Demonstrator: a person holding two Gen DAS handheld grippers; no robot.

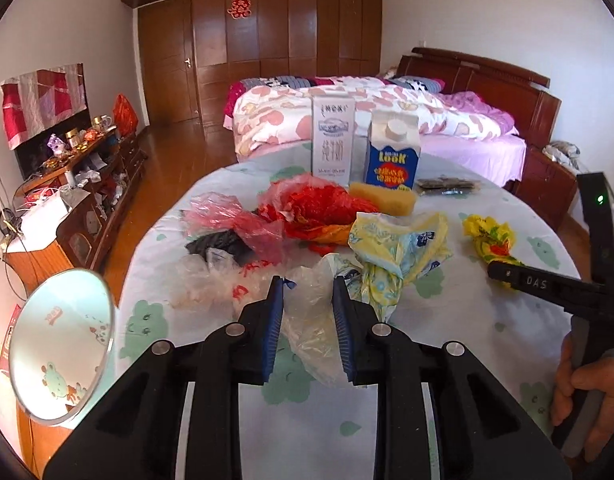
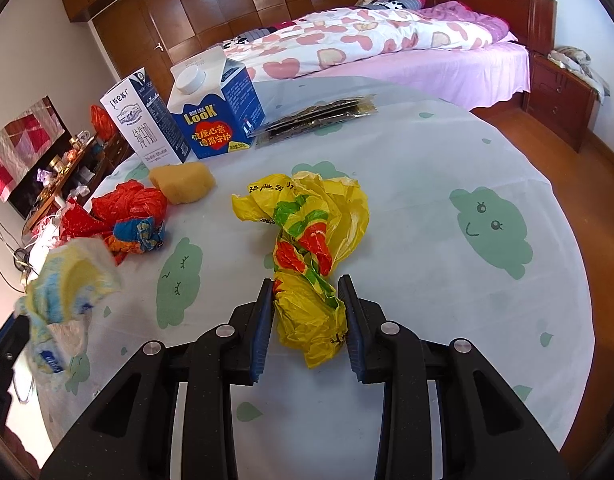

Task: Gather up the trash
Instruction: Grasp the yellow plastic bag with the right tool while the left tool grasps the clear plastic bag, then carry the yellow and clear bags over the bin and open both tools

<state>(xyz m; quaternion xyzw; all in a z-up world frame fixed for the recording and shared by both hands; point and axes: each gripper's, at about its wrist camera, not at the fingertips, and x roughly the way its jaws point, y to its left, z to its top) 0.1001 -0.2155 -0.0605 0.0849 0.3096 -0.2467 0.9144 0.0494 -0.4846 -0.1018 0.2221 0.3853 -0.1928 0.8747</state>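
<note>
Table point(image 2: 487, 152): left tongs point(image 1: 308, 282) pinch clear bag point(image 1: 311, 320); right tongs point(image 2: 307, 280) yellow bag point(image 2: 307, 240).

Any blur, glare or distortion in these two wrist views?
Left wrist: sharp, strong fisheye bend with dark corners; glare on the wardrobe and the round mirror low left. Right wrist: mostly sharp, same bend; only the pale yellow and blue bag at the left edge is motion-blurred; the yellow bag is crisp, daylight even.

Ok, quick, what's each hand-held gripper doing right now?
Left hand-held gripper: closed on the crumpled clear plastic bag.
Right hand-held gripper: closed on the crumpled yellow plastic bag.
</note>
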